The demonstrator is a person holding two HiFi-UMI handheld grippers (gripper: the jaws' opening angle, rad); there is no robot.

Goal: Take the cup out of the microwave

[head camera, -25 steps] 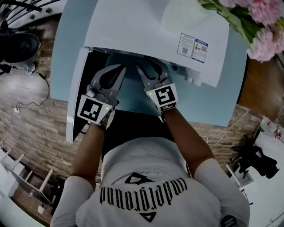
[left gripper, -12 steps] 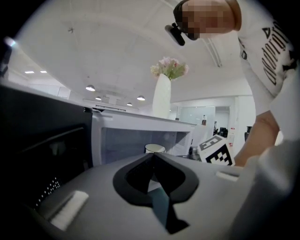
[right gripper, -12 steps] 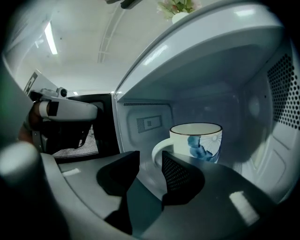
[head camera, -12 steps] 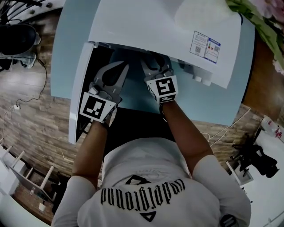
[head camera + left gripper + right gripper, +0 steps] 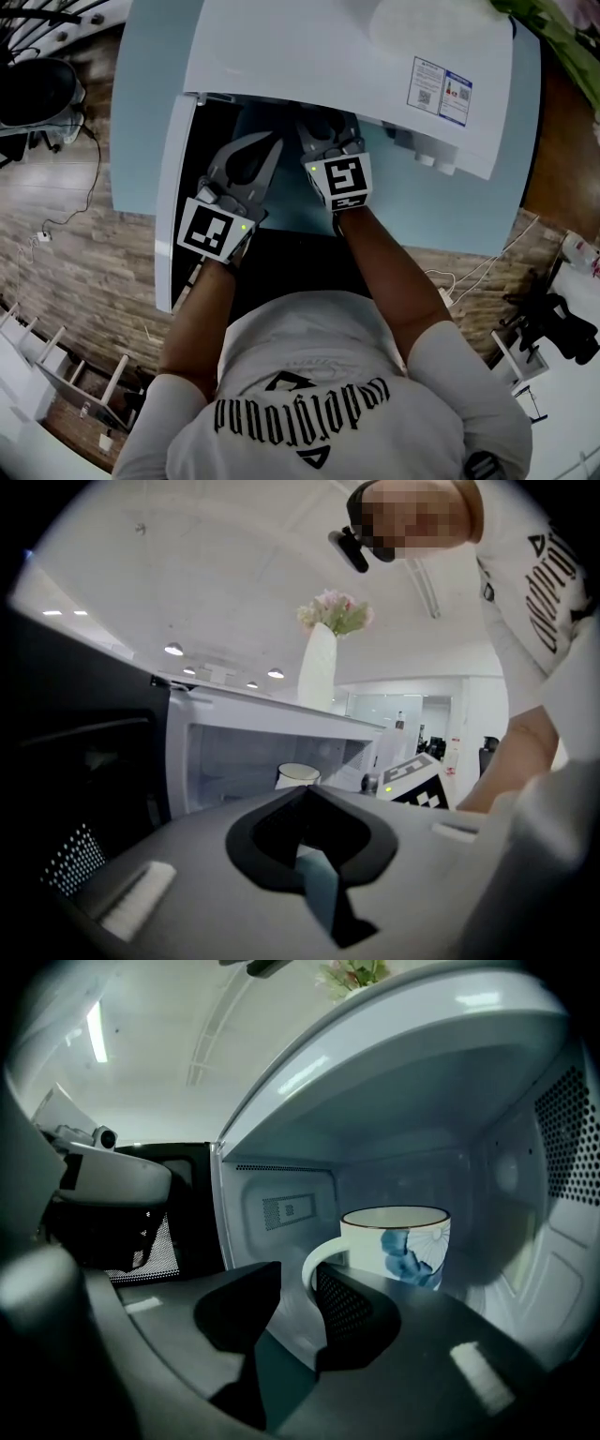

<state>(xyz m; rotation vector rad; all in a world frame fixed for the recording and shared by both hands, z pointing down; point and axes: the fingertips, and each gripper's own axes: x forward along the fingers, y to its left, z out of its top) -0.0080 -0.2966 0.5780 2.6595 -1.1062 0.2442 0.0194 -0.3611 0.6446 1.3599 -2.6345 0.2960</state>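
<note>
The person wears a white short-sleeved T-shirt [image 5: 319,361] with black lettering; the grey left gripper [image 5: 268,146] and right gripper [image 5: 295,1281] carry black-and-white marker cubes.

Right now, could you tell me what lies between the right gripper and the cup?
Nothing: the right gripper view shows a bare stretch from gripper to cup, its handle facing the open jaws.

A pale blue table [image 5: 139,122] is seen on a floor [image 5: 66,272] laid in wood-look planks, over which a thin cable [image 5: 92,183] is trailed. A white vase [image 5: 318,672] is filled with pink flowers [image 5: 335,612]. Round lights [image 5: 173,650] are set into the ceiling.
</note>
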